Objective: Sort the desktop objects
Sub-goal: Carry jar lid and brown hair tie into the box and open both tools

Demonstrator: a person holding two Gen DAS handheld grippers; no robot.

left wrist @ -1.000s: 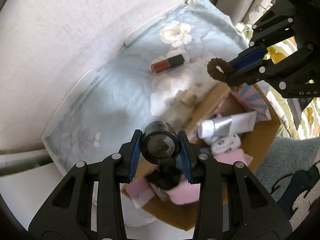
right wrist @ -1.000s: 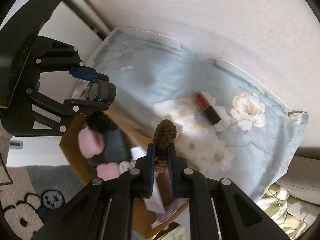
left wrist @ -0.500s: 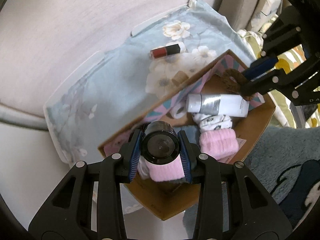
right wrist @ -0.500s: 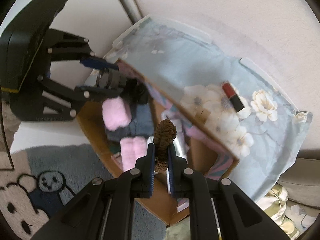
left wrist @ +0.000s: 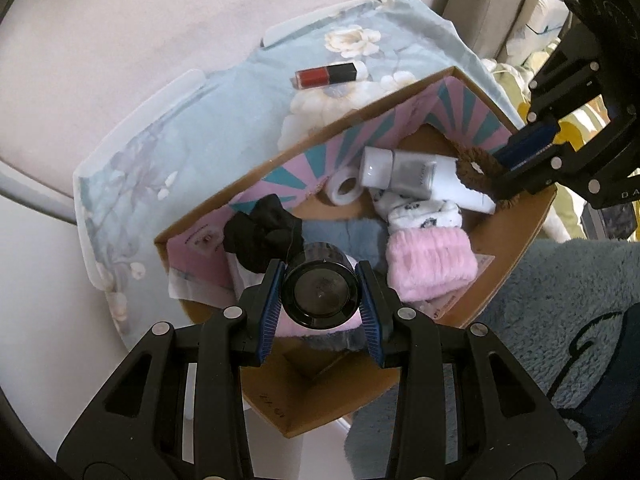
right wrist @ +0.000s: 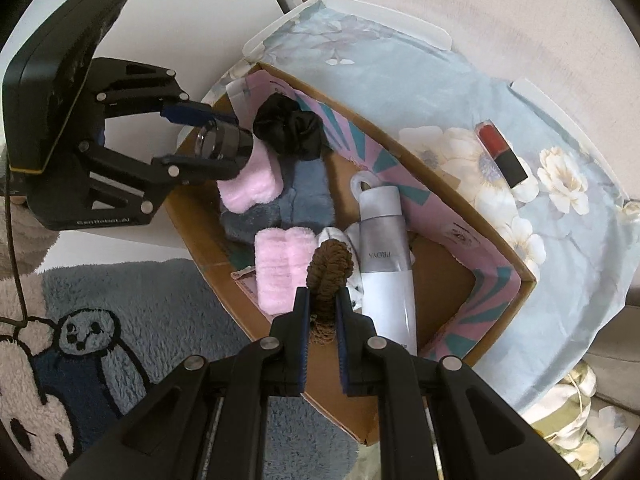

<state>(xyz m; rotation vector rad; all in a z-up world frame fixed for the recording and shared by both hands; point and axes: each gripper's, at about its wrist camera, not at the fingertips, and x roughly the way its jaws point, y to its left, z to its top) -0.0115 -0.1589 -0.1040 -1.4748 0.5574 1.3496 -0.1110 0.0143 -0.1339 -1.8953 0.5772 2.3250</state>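
Observation:
My left gripper [left wrist: 319, 294] is shut on a black round jar [left wrist: 319, 294] and holds it over the near left part of an open cardboard box [left wrist: 516, 236]. The jar also shows in the right wrist view [right wrist: 224, 143]. My right gripper [right wrist: 322, 308] is shut on a brown hair scrunchie [right wrist: 329, 270] above the box's [right wrist: 502, 276] right side, over a white tube [right wrist: 386, 240]. A red lip gloss [left wrist: 326, 76] lies on the floral cloth beyond the box.
Inside the box lie a black scrunchie [left wrist: 262, 232], pink fluffy socks [left wrist: 432, 264], a white patterned sock [left wrist: 424, 212], a tape roll [left wrist: 345, 188] and a grey-blue fluffy item [right wrist: 306, 196]. A blue plush rug [right wrist: 160, 312] lies beside the box.
Both grippers have moved from above the floral cloth to above the open box, each still holding its object. The box's contents have come into full view.

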